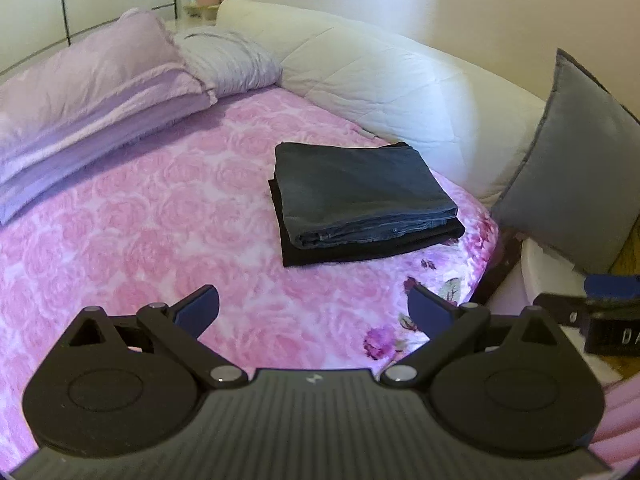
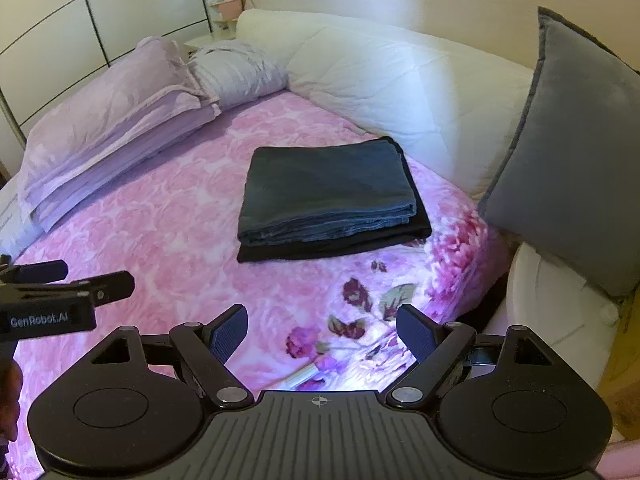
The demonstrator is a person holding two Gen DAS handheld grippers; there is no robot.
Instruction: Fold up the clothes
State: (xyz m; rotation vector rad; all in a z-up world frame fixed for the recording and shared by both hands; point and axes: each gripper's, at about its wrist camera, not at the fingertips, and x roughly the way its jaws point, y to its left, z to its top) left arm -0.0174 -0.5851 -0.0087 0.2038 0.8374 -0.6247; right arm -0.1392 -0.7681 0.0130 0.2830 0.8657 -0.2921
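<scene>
Folded dark grey-blue jeans (image 1: 360, 192) (image 2: 328, 188) lie on top of a folded black garment (image 1: 380, 246) (image 2: 340, 246), stacked on the pink rose-patterned bedspread (image 1: 160, 220) (image 2: 168, 220) near its right side. My left gripper (image 1: 314, 312) stands open, held above the bedspread short of the stack, nothing between its fingers. My right gripper (image 2: 322, 334) is open too, over the flowered corner of the spread, empty. Each gripper shows at the edge of the other's view: the right gripper (image 1: 600, 304) at the right, the left gripper (image 2: 60, 284) at the left.
A folded lilac duvet (image 1: 88, 112) (image 2: 112, 136) and a grey-white pillow (image 1: 232, 60) lie at the back left. A white padded headboard (image 1: 400, 80) (image 2: 400, 76) curves behind the stack. A grey cushion (image 1: 576, 184) (image 2: 576, 152) leans at the right by the bed's white edge (image 2: 552, 312).
</scene>
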